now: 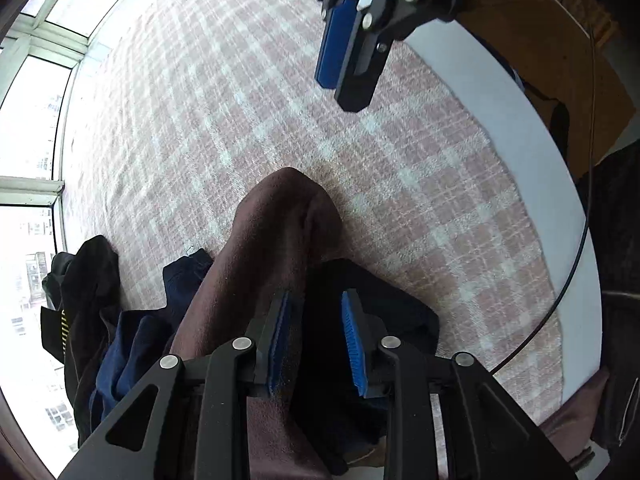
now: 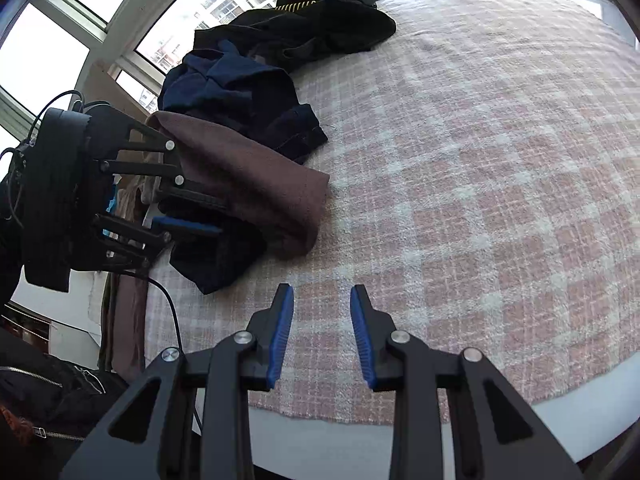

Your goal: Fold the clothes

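Hovering at the heap on the left of the checked blanket: brown garment on top, black garment beneath. Holding left gripper narrowly parted over the black, nothing clamped; right gripper likewise, over bare blanket. Probably soft, light, floppy; best pinched at a hem. No basket in shot.

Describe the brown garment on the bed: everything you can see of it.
The brown garment is a soft, matte, fleecy-looking cloth, lying rumpled and loosely doubled over, its rounded folded end toward the open bed. It rests on the pink checked bedcover, overlapping a black garment and lying against the navy garment. The left gripper is at the pile; a pad meets the brown cloth.
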A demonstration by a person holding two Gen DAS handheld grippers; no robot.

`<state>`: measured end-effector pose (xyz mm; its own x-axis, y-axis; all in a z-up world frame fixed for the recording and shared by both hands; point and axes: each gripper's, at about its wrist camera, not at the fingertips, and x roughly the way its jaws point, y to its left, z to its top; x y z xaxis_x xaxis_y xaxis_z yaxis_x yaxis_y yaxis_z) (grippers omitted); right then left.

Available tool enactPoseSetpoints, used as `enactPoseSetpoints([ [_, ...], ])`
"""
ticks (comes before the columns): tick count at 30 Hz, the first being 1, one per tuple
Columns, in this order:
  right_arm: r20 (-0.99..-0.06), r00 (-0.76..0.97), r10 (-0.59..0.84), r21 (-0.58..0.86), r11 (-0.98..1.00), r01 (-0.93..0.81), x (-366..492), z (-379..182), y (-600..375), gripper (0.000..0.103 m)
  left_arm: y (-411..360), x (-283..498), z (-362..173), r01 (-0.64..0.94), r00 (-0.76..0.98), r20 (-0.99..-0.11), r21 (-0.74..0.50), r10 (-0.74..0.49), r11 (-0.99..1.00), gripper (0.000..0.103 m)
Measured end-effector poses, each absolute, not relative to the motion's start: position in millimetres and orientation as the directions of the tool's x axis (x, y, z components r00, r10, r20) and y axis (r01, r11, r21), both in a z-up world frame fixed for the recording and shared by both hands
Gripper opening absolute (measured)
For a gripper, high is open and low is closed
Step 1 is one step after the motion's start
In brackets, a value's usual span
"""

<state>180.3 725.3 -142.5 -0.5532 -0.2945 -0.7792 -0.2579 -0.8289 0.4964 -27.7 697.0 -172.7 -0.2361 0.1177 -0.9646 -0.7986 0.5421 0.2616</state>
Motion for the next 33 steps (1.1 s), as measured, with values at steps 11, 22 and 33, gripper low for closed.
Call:
enactPoseSetpoints([
  [11, -0.769, -0.557, -0.315, 0.478, -0.861, -0.174, 162, -143, 696, 0.039, 675, -47, -114, -0.906, -0.058, -0.981, 0.129, 0.184, 0.404, 0.009],
  [22, -0.789, -0.525, -0.319, 0.478, -0.855, -0.2, 157, -154, 692, 0.039, 704, -29, -185, -0.808, -0.292, -0.949, 0.31, 0.117, 0.501, 0.005],
  [33, -0.75, -0.578, -0.321, 0.476, -0.869, -0.135, 151, -131, 676, 0.039, 692, -57, -89, -0.954, -0.009, -0.976, 0.073, 0.219, 0.289, 0.005],
])
